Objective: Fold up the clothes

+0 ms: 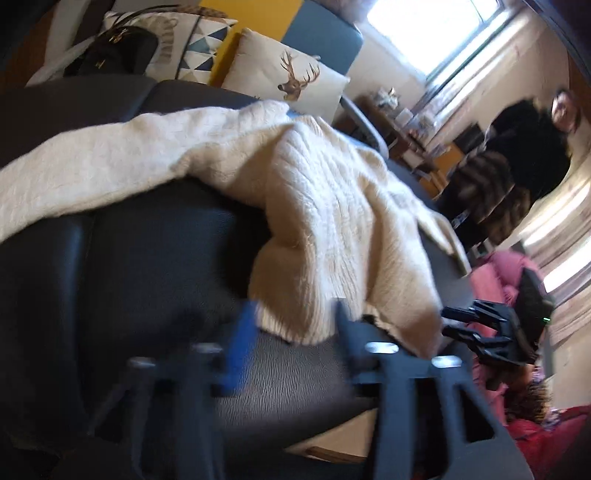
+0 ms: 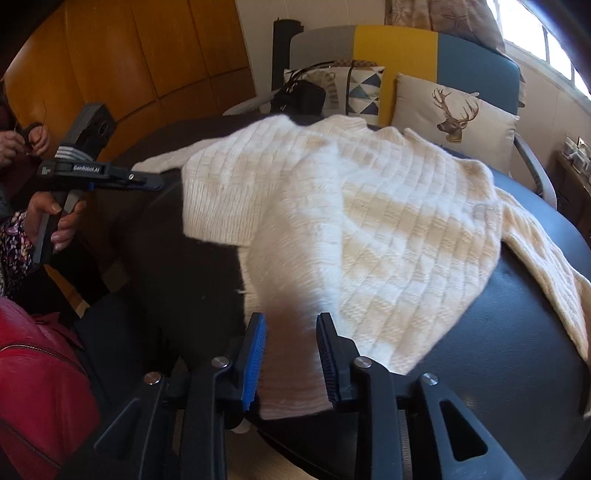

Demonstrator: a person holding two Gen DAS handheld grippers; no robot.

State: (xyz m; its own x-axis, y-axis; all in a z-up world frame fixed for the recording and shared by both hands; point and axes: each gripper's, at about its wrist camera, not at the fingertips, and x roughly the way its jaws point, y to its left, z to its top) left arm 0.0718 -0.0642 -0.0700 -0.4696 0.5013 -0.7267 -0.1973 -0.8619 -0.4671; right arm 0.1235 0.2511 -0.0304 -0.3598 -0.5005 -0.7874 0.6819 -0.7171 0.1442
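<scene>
Dark upholstery (image 2: 498, 350) lies under everything. Between the right gripper (image 2: 291, 354) pads the cream knit sweater's (image 2: 369, 229) hem is seen, jaws part open, not pressing. The left gripper (image 1: 295, 332) is seen open and empty beside a cuff. Soft, bulky, stretchy knit is judged best pinched at hems.

I'm working in a lived-in home sitting room — a colour-block sofa (image 2: 399, 48) with a deer-print cushion (image 2: 454, 114), a bright window (image 1: 432, 29), wooden wall panelling (image 2: 147, 55) — and a dark padded seat (image 2: 498, 350) below my rig.
</scene>
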